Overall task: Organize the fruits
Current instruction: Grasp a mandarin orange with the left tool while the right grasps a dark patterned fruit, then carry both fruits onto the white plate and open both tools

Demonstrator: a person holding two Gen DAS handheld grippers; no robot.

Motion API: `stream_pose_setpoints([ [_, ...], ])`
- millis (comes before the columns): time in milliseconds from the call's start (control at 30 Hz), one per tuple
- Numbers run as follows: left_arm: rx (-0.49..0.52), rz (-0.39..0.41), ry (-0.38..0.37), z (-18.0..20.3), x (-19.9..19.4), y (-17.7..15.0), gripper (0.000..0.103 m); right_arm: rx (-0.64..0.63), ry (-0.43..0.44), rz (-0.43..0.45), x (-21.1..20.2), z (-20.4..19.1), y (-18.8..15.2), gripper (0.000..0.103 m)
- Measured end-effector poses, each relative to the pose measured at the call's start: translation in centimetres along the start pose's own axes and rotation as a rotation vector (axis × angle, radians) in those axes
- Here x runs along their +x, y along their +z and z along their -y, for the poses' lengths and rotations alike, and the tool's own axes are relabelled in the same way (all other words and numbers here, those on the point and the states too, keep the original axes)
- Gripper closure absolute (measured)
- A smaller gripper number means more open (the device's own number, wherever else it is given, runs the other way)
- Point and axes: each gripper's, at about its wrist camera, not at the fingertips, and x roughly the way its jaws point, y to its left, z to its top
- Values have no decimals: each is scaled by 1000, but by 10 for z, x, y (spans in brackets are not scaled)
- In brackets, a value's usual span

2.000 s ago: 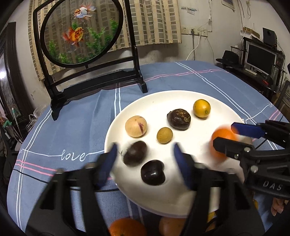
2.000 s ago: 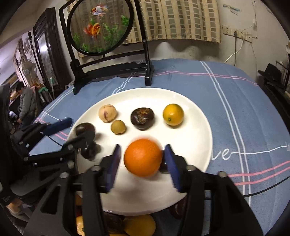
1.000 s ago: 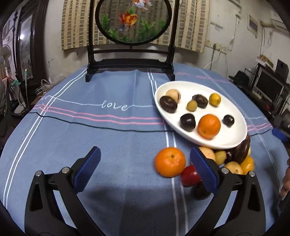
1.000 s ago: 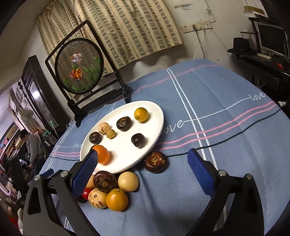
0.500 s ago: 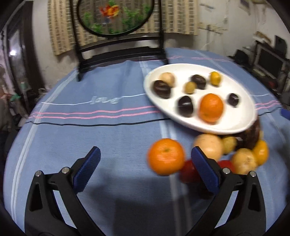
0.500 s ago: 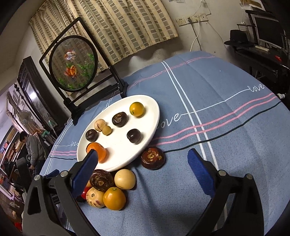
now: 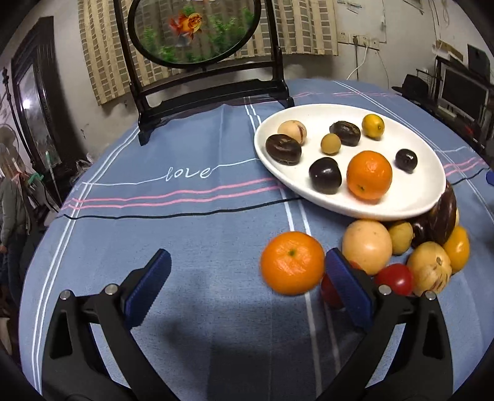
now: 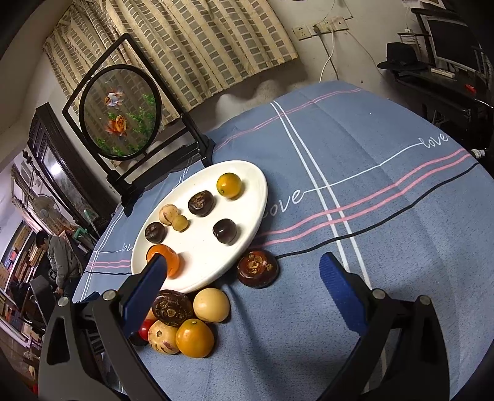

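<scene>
Room: striped beige curtains (image 7: 308, 27) hang on the back wall; a person in a grey jacket (image 8: 60, 256) stands far off on the left of the right wrist view.
Desk: round desk under a blue cloth (image 7: 185, 216) with white, pink and black lines and the word "love" stitched on it.
Screen: round goldfish picture in a black wooden stand (image 7: 197, 31) at the back of the desk, behind the plate.
Plate: oval white ceramic plate (image 7: 410, 203) on the cloth, carrying eight fruits.
On the plate: large orange mandarin (image 7: 369, 174) near the front rim, dark purple round fruit (image 7: 325, 179) just beside it, small dark plum (image 7: 406, 160), wrinkled brown fruit (image 7: 283, 149), another wrinkled brown one (image 7: 345, 133), pale peach-coloured fruit (image 7: 291, 131), small tan round fruit (image 7: 330, 143), small yellow citrus (image 7: 373, 122).
Loose pile: pale yellow round fruit (image 7: 366, 246), red tomato (image 7: 393, 279), speckled cream fruit (image 7: 429, 268), orange-yellow citrus (image 7: 457, 248) and dark brown fruit (image 7: 441, 216) crowd together on the cloth against the plate's near rim.
Second mandarin: bright orange mandarin (image 7: 291, 262) on the cloth, in front of the plate and just left of the pile.
Stray fruit: flat brown wrinkled fruit (image 8: 257, 268) alone beside the plate's rim.
Left hand-held gripper (image 7: 247, 283): wide, holding nothing; the second mandarin sits close to its right blue pad.
Right hand-held gripper (image 8: 244, 296): wide and empty, above the cloth near the pile.
</scene>
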Motion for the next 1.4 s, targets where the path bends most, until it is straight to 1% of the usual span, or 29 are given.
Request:
stream_pose_setpoints([
  [133, -81, -44, -102, -15, 10, 1, 2, 6, -6, -6, 2, 1, 0, 4],
  [200, -102, -55, -132, -19, 11, 0, 3, 8, -8, -9, 2, 1, 0, 4],
  [233, -100, -54, -134, -18, 9, -1, 5, 9, -8, -10, 3, 2, 0, 4],
  [267, -91, -49, -134, -16, 7, -2, 10, 9, -9, -9, 2, 1, 0, 4],
  [300, -74, -42, -140, -13, 3, -2, 14, 10, -9, -9, 3, 2, 0, 4],
  [367, -59, -36, -161, -9, 1, -3, 26, 10, -9, -11, 3, 2, 0, 4],
  [400, -59, -37, -181, -9, 2, -3, 29, 11, -10, -13, 3, 2, 0, 4],
  [467, -68, -37, -215, -10, 3, -2, 39, 11, -11, -15, 4, 2, 0, 4],
  [500, -76, -39, -250, -10, 5, -2, 42, 10, -13, -13, 4, 2, 0, 4],
  [533, -82, -44, -268, -11, 7, -2, 45, 7, -12, -14, 4, 2, -1, 4],
  [567, -85, -46, -279, -10, 8, -2, 46, 4, -10, -17, 5, 2, -1, 4],
  [700, -118, -69, -307, -13, 14, -2, 46, -18, 1, -27, 7, 1, -2, 4],
  [733, -120, -69, -315, -14, 14, -3, 51, -23, 0, -32, 8, 1, -2, 4],
  [767, -120, -63, -330, -14, 14, -3, 58, -20, 6, -38, 9, 2, -3, 4],
  [800, -123, -62, -327, -14, 13, -4, 58, -15, 24, -44, 10, 2, -2, 4],
  [833, -116, -60, -313, -12, 12, -4, 58, -11, 67, -51, 9, 1, -2, 4],
  [867, -110, -58, -303, -11, 11, -4, 58, -12, 113, -54, 8, -2, -3, 8],
  [900, -106, -58, -299, -10, 10, -4, 58, -28, 159, -56, 6, -7, -4, 9],
  [933, -103, -57, -295, -10, 10, -4, 58, -80, 180, -52, 5, -19, -6, 10],
  [967, -100, -56, -292, -9, 10, -4, 58, -134, 173, -46, 4, -29, -10, 11],
  [1000, -97, -56, -289, -8, 10, -4, 58, -201, 158, -41, 4, -41, -14, 16],
  [1033, -96, -56, -288, -8, 10, -4, 58, -292, 139, -44, 6, -57, -23, 19],
  [1100, -91, -54, -284, -8, 10, -3, 58, -380, 123, -65, 11, -74, -35, 30],
  [1133, -89, -54, -282, -7, 9, -3, 58, -427, 107, -79, 15, -82, -42, 32],
  [1167, -87, -54, -281, -7, 10, -3, 58, -463, 91, -88, 18, -88, -47, 37],
  [1233, -83, -54, -276, -6, 10, -3, 58, -522, 55, -88, 24, -97, -55, 38],
  [1333, -80, -54, -272, -6, 10, -3, 58, -580, 11, -87, 31, -103, -63, 45],
  [1400, -80, -54, -271, -6, 10, -3, 58, -580, -2, -100, 37, -100, -63, 55],
])
